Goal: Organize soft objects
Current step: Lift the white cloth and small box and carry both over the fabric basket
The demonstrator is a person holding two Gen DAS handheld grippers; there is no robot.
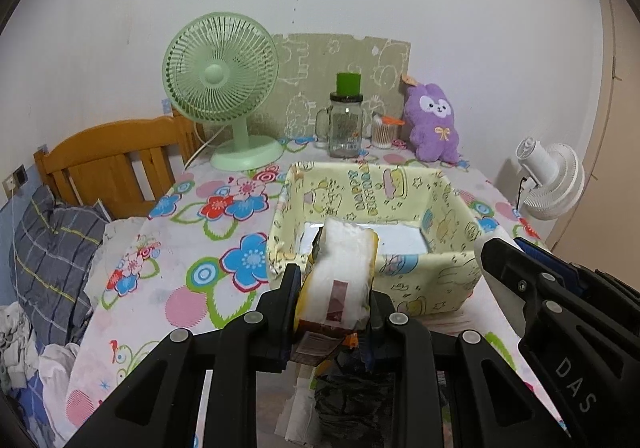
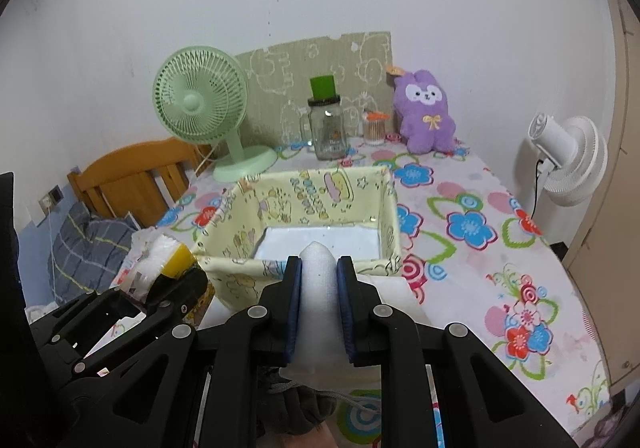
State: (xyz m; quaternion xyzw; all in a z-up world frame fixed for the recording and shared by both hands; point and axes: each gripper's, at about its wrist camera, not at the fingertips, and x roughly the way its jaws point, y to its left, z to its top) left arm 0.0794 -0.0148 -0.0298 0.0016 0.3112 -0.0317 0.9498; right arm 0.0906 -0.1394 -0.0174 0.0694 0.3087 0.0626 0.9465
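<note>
Two hand-held grippers above a table covered by a flowered cloth (image 2: 472, 232), both just short of the near wall of a pale yellow fabric bin (image 1: 400, 280). Left gripper (image 1: 334, 296): jaws clamped on a soft packet (image 1: 344, 268), white with yellow edges and a reddish label, which stands up between the pads in front of the bin's near-left corner. Right gripper (image 2: 319, 302): blue-padded jaws clamped on a white foam wrap (image 2: 318, 284), whose rounded tip rises just before the bin's near rim; more white material spreads below the jaws. Bin interior: a white floor, with nothing seen lying on it. Behind the bin, against the wall: green desk fan (image 1: 222, 87), glass jar (image 1: 345, 125) with a green cap, a small container of sticks (image 1: 384, 131), purple plush toy (image 1: 432, 119). White fan (image 2: 568, 163) beyond the table's right edge; wooden headboard (image 1: 116, 163) and plaid bedding at left
</note>
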